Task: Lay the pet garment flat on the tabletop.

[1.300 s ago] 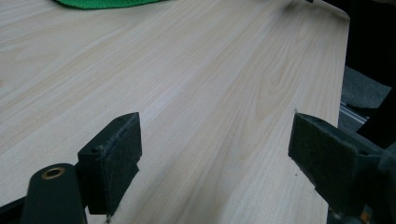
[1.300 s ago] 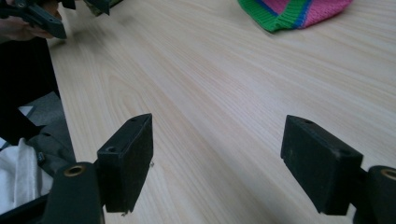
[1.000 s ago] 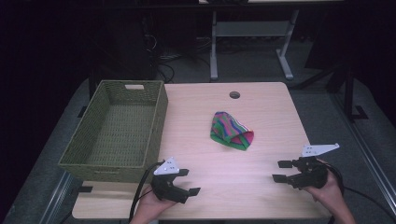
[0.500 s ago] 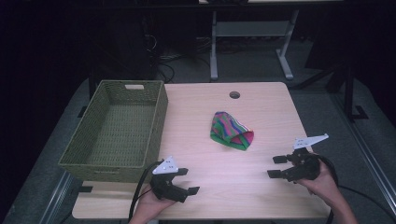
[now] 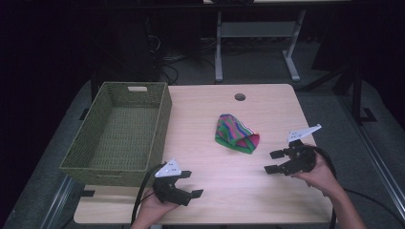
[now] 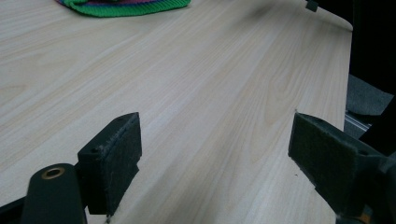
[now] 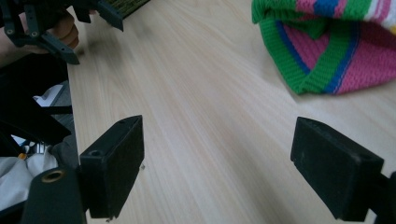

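though crumpled, ribbed striped knit hat (image 5: 236, 134)

Left gripper (image 5: 187, 184): black body, two black jaws with dark grey felt-like pads (image 6: 122, 158), brass-coloured ring on the near-left jaw base, grey three-cornered plate on top with small dark dots, black cable looping off its left side. Right gripper (image 5: 275, 162): same black build, flat matte pads (image 7: 119, 163), brass-coloured ring, small hole in the jaw block, grey plate on top, black cable trailing right. Forearms bare, no sleeves visible.
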Action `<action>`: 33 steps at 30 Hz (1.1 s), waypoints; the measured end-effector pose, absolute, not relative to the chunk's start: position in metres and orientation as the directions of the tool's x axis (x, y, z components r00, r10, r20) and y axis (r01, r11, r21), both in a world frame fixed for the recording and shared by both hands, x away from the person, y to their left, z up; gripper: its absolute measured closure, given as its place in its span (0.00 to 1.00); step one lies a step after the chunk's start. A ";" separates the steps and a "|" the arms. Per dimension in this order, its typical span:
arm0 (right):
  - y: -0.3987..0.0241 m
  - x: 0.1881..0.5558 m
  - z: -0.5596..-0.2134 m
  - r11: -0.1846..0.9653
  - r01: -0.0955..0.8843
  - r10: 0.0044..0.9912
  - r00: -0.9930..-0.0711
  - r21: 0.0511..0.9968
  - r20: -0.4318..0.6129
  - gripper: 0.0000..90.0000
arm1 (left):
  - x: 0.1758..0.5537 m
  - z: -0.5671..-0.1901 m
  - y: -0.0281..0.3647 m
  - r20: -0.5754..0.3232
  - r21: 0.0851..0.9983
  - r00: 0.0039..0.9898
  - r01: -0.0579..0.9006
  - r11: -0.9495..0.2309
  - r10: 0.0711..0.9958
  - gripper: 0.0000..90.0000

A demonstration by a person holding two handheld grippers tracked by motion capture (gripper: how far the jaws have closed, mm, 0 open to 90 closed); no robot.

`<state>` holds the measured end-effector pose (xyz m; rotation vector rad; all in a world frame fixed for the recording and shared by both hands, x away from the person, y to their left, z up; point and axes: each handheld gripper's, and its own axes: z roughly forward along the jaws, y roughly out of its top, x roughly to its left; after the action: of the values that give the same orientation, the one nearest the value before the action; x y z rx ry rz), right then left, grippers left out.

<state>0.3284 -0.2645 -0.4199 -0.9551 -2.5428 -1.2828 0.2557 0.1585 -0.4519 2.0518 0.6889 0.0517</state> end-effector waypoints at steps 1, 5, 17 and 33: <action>-0.263 0.330 -0.419 0.437 0.592 0.475 -0.791 0.677 0.385 0.19 | 0.256 -0.452 0.159 -0.228 0.797 0.841 0.451 -0.402 0.490 0.19; -0.256 0.339 -0.413 0.454 0.587 0.470 -0.797 0.670 0.379 0.19 | 0.255 -0.451 0.159 -0.227 0.801 0.843 0.447 -0.399 0.488 0.19; -0.236 0.373 -0.395 0.485 0.571 0.439 -0.814 0.663 0.381 0.25 | 0.257 -0.450 0.162 -0.230 0.804 0.842 0.447 -0.393 0.487 0.19; -0.223 0.407 -0.387 0.502 0.579 0.443 -0.810 0.643 0.384 0.30 | 0.259 -0.450 0.165 -0.244 0.809 0.839 0.453 -0.375 0.487 0.19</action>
<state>0.4069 -0.2228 -0.3868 -0.8834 -2.5720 -1.1985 0.2590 0.1651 -0.4503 2.0210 0.6908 0.0426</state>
